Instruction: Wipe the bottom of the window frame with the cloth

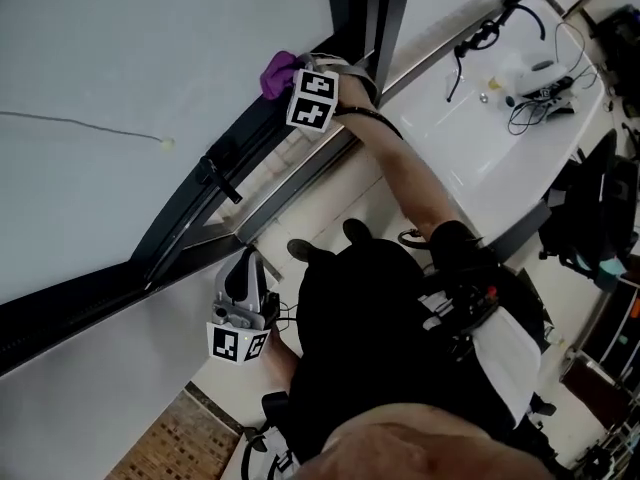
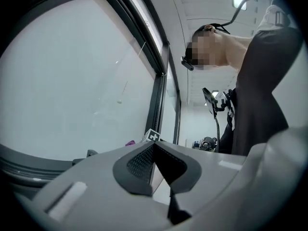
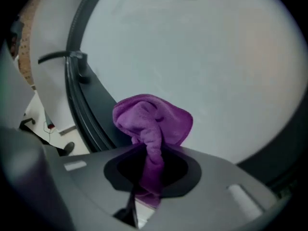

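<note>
At eleven o'clock in the head view, the right claw (image 3: 153, 165) pinches the purple cloth (image 3: 154, 117) beside the window frame (image 1: 175, 226). Wiping looks barely begun. The left claw (image 2: 155, 148) is pressed together, empty.

The bunched purple microfibre cloth (image 3: 151, 124) sits between the 2 jaws of the grey plastic right gripper (image 1: 292, 76), at the edge where the pale glass pane (image 1: 120, 48) meets the dark metal window frame (image 1: 255, 143). A black lever handle (image 1: 220, 180) on that frame lies between the 2 grippers. The grey plastic left gripper (image 1: 245, 268) hangs well apart, further left along the frame, close to the person's body. Right of the frame stands a white worktop (image 1: 450, 158) bearing black cables (image 1: 535, 103).
</note>
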Demonstrator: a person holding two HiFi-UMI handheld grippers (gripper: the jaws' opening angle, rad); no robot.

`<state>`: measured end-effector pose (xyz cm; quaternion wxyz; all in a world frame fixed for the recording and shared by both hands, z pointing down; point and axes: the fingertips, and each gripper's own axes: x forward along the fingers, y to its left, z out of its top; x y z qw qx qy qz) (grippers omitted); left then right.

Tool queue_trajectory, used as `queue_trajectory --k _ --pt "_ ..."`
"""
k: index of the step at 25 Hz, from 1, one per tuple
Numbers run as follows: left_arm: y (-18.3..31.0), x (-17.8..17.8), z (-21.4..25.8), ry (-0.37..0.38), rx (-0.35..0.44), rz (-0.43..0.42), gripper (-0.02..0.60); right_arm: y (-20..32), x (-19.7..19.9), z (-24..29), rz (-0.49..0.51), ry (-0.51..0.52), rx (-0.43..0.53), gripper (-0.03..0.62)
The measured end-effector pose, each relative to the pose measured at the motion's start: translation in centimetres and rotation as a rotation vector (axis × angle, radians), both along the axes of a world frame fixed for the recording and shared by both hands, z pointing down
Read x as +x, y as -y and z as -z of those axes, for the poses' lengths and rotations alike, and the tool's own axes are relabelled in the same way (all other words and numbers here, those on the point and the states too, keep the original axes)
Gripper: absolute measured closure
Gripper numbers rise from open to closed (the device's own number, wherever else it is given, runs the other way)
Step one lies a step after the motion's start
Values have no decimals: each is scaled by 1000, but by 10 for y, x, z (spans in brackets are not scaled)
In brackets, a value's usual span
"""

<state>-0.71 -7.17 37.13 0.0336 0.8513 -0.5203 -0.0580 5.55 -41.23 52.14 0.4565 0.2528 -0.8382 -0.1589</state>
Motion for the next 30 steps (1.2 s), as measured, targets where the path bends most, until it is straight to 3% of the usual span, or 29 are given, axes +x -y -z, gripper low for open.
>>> queue_trajectory --k 3,7,11,13,16,18,20,23,30 --pt "7 -2 -2 -19 -3 -37 580 41 53 1 -151 -130 83 525" --pt "14 -6 -3 -48 9 -77 580 65 84 -4 -276 -326 204 526" --pt "14 -17 1 -62 26 -78 580 59 94 6 -316 -309 207 525" --pt "12 -28 -4 -77 13 -65 580 21 66 25 -248 -211 189 525" --pt "13 -39 -11 -95 2 -56 580 -66 -41 47 44 39 88 525" --pt "12 -38 -7 -94 15 -56 580 -109 -104 31 234 53 42 525" --pt "11 -37 -3 -87 25 -54 580 -118 -131 7 311 -8 55 525" --pt "10 -44 -3 -86 26 -47 580 -80 -96 -4 218 -83 86 525" --pt "10 -65 -9 -132 33 -28 580 58 76 -8 -224 -402 195 525"
